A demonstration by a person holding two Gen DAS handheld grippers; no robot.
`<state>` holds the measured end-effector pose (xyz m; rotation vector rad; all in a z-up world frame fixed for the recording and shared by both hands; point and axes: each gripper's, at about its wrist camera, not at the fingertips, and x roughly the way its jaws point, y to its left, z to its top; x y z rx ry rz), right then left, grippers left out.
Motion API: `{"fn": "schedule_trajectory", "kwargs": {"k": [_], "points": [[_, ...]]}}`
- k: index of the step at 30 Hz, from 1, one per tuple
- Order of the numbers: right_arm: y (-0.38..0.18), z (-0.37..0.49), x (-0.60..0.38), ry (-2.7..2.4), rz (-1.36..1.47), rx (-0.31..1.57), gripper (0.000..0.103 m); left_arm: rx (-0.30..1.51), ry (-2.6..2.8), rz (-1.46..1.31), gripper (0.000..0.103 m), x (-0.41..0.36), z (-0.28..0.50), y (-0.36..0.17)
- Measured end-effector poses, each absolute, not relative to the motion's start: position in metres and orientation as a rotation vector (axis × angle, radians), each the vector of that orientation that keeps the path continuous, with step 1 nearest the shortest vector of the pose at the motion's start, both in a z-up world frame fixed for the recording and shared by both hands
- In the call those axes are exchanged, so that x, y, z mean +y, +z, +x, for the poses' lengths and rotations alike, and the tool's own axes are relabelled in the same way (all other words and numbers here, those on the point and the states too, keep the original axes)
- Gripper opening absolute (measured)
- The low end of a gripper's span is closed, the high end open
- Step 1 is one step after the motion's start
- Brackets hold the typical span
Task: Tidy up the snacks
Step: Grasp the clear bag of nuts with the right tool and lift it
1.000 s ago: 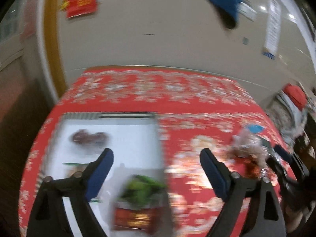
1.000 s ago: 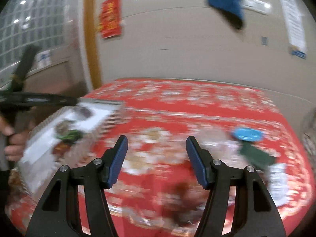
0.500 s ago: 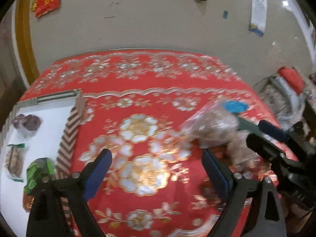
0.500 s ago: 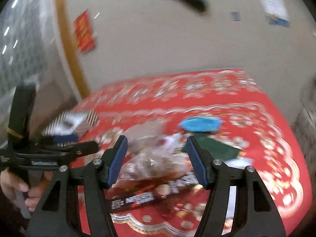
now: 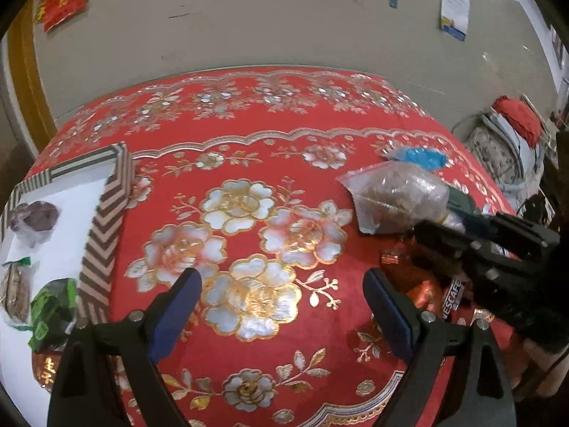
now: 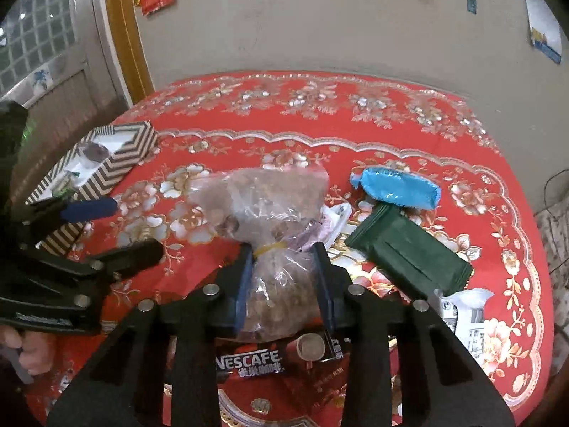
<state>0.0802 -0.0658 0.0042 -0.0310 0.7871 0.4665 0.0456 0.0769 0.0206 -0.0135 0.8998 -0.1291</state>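
Your left gripper (image 5: 281, 306) and right gripper (image 6: 284, 284) share one build: matte black angular frames with triangular cut-outs, round silver screw heads at the pivots, dark blue pads lining each finger, and small white lettering along the left one's side.

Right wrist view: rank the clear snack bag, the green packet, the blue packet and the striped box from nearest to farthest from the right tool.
1. Clear snack bag: between the pads of the right tool, gripped.
2. Green packet: just to the right.
3. Blue packet: farther back on the right, behind the green one.
4. Striped box: far left, near the table's edge.
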Motion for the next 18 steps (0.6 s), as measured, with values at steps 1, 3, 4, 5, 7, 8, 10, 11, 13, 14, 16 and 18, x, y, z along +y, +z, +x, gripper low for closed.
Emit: {"fn": "schedule_trajectory", "kwargs": {"k": [1, 3, 4, 5, 7, 8, 10, 11, 13, 14, 16, 18], "points": [[0.005, 0.079, -0.07, 0.477, 0.002, 0.775, 0.03, 0.904, -0.143, -0.005, 0.093, 0.074, 0.046, 0.02], [0.008, 0.077, -0.077, 0.492, 0.059, 0.76, 0.03, 0.911, -0.18, 0.026, 0.093, 0.066, 0.046, 0.016], [0.009, 0.077, -0.082, 0.497, 0.094, 0.75, 0.03, 0.912, -0.19, 0.042, 0.093, 0.061, 0.046, 0.014], [0.01, 0.075, -0.087, 0.498, 0.122, 0.74, 0.03, 0.914, -0.202, 0.057, 0.093, 0.057, 0.046, 0.013], [0.015, 0.073, -0.096, 0.514, 0.189, 0.715, 0.03, 0.923, -0.219, 0.083, 0.093, 0.05, 0.047, 0.01], [0.016, 0.072, -0.098, 0.514, 0.214, 0.702, 0.03, 0.925, -0.223, 0.09, 0.093, 0.048, 0.047, 0.009], [0.019, 0.07, -0.104, 0.524, 0.26, 0.681, 0.03, 0.932, -0.224, 0.099, 0.093, 0.045, 0.049, 0.009], [0.02, 0.069, -0.106, 0.524, 0.274, 0.675, 0.03, 0.932, -0.217, 0.099, 0.093, 0.044, 0.05, 0.009], [0.019, 0.069, -0.108, 0.522, 0.292, 0.677, 0.03, 0.922, -0.2, 0.094, 0.093, 0.045, 0.05, 0.01], [0.018, 0.069, -0.107, 0.52, 0.294, 0.68, 0.03, 0.913, -0.184, 0.096, 0.093, 0.046, 0.051, 0.011], [0.018, 0.07, -0.108, 0.516, 0.301, 0.681, 0.03, 0.891, -0.141, 0.09, 0.093, 0.049, 0.052, 0.014], [0.02, 0.069, -0.108, 0.515, 0.305, 0.67, 0.03, 0.894, -0.148, 0.067, 0.094, 0.049, 0.054, 0.014]]}}
